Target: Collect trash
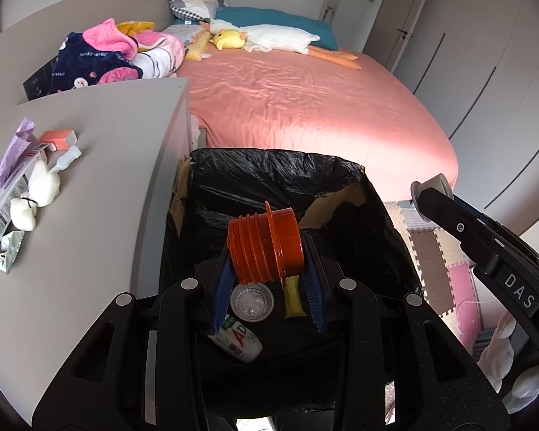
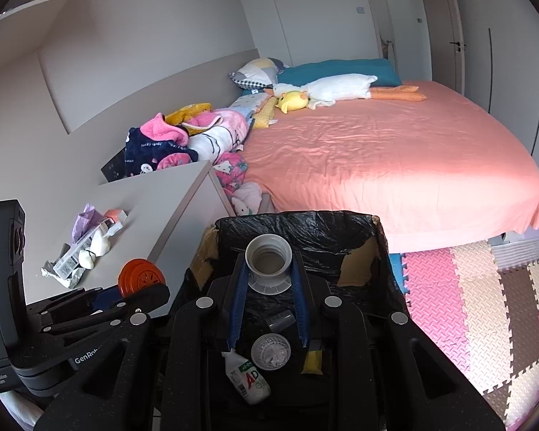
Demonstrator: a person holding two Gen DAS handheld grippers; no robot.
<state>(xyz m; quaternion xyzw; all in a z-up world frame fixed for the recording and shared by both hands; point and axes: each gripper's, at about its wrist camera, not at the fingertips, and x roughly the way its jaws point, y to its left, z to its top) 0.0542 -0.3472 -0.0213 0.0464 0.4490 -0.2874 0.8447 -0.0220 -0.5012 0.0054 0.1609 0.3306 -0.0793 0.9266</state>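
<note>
My left gripper [image 1: 267, 251] is shut on an orange ribbed plastic cap [image 1: 266, 248] and holds it above the black-lined trash box [image 1: 276, 168]. It also shows at the left of the right wrist view [image 2: 140, 278]. My right gripper [image 2: 269, 269] is shut on a white plastic cup-shaped piece [image 2: 268, 264] over the same box [image 2: 305, 226]. Inside the box lie a small white bottle [image 2: 248, 380], a clear round lid [image 2: 271, 352] and a yellow packet [image 2: 312, 359]. More trash lies on the grey table: a purple wrapper [image 1: 12, 151], a printed box [image 1: 1, 208] and white crumpled tissues [image 1: 43, 183].
The grey table [image 1: 100, 165] stands left of the box. A bed with a pink sheet [image 1: 305, 107] lies behind, with blankets and plush toys at its head. Foam floor mats [image 2: 485, 305] lie to the right. Wardrobe doors [image 1: 467, 54] line the far right.
</note>
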